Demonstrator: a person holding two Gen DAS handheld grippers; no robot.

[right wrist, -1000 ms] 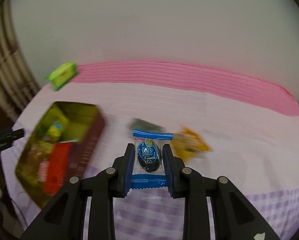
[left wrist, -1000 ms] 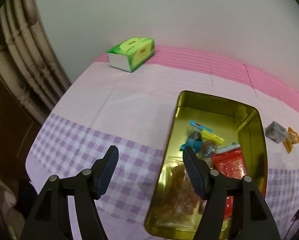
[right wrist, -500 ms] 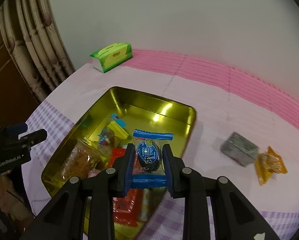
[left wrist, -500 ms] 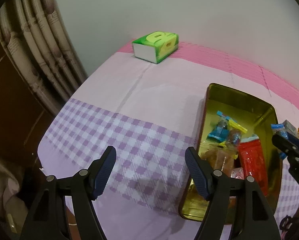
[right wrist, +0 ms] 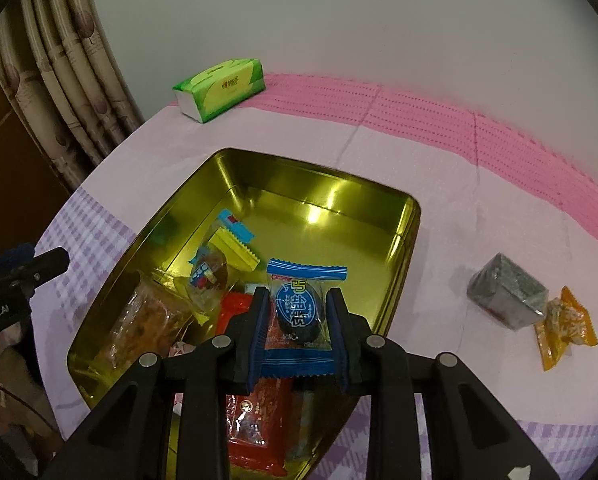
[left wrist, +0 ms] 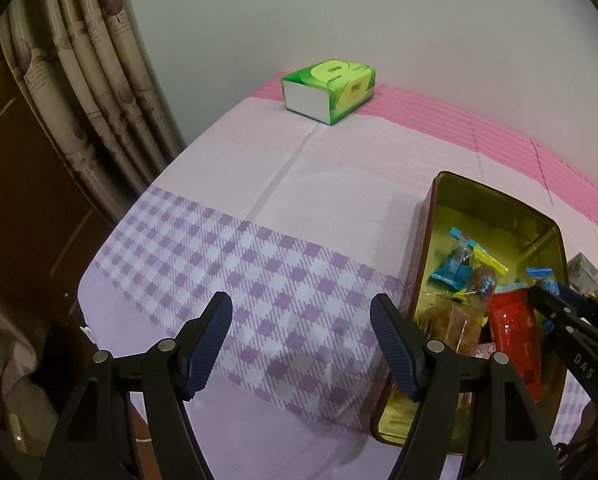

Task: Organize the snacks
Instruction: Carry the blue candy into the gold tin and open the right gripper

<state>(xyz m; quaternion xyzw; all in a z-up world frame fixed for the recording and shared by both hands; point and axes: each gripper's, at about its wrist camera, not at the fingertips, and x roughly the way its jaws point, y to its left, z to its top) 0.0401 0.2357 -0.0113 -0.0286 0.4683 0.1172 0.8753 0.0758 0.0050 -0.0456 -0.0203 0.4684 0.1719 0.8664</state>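
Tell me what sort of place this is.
Probably a room in a home: a table under a pink and purple checked cloth, pushed against a plain wall, with a curtain beside it, a tissue box and a gold snack tin.

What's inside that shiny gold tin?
The gold tin holds a red packet, a clear bag of brownish snacks and small blue and yellow wrapped sweets. The right gripper and its blue candy packet hide whatever lies beneath.

Gold tin point(right wrist: 235, 168), lilac-checked tablecloth point(left wrist: 259, 280)
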